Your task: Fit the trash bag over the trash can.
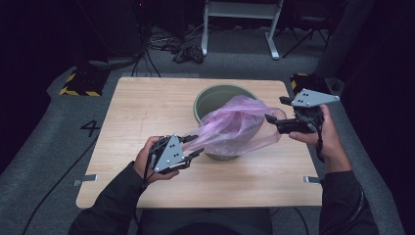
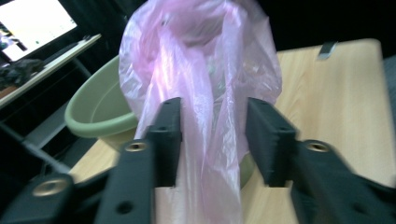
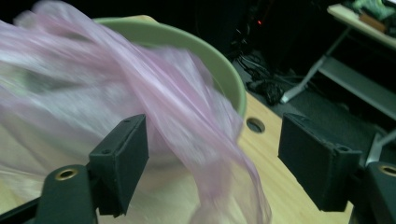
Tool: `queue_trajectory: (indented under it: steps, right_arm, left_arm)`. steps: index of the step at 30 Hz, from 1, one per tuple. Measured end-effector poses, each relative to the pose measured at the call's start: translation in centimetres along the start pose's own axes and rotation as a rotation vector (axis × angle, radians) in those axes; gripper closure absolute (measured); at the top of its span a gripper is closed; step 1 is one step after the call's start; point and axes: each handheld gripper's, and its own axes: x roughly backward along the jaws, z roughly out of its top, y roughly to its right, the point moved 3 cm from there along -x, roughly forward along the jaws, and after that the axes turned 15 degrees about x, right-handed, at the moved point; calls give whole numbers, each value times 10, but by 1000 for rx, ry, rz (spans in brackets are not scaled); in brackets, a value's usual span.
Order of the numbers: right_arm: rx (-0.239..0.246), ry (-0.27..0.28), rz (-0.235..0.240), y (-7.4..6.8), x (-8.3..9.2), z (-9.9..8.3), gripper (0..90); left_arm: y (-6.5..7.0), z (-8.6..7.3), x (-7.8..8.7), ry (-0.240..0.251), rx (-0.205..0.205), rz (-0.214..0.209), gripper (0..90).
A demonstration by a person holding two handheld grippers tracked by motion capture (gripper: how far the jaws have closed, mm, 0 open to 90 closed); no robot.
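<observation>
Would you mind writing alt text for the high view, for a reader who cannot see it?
A person at a wooden table holds a two-jaw gripper in each hand, either side of a translucent pink plastic bag draped over a green bucket. The left gripper meets the bag's near-left end; the right gripper is at its right edge. The surrounding room is dark.

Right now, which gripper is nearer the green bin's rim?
Right. The right gripper hangs just beside the green bin at its rim, jaws apart. The left gripper sits lower, near the bin's base, straddling the pink bag.
</observation>
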Motion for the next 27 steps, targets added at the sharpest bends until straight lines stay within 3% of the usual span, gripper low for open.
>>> queue_trajectory:
  steps: [3, 6, 10, 12, 15, 18, 22, 25, 27]
  right_arm:
    - [83, -35, 9, -3, -8, 14, 270]
    - [125, -105, 41, -3, -24, 18, 348]
    - [136, -163, 87, -3, -44, 20, 621]
    - [135, -198, 89, -2, -52, 20, 742]
    - [68, -206, 67, 7, -58, 18, 867]
    - [-22, -196, 4, 19, -59, 12, 891]
    - [-123, -180, -65, 33, -58, -5, 895]
    - [-179, -163, -117, 40, -58, -18, 895]
    - [-217, -138, -123, 44, -61, -26, 895]
  left_arm:
    - [-2, -3, -3, -15, -23, 0, 840]
    - [-4, -5, -4, -33, -41, 15, 891]
    - [-10, -4, -1, -39, -55, 36, 895]
    - [-15, -2, 2, -34, -50, 38, 896]
    - [-22, -2, 6, -41, -59, 46, 896]
    - [-22, -8, 6, -81, -87, 67, 897]
    - [-9, -19, 3, -135, -135, 29, 898]
    - [-2, -24, 6, -152, -147, 12, 898]
    - [-1, -29, 8, -166, -146, 3, 898]
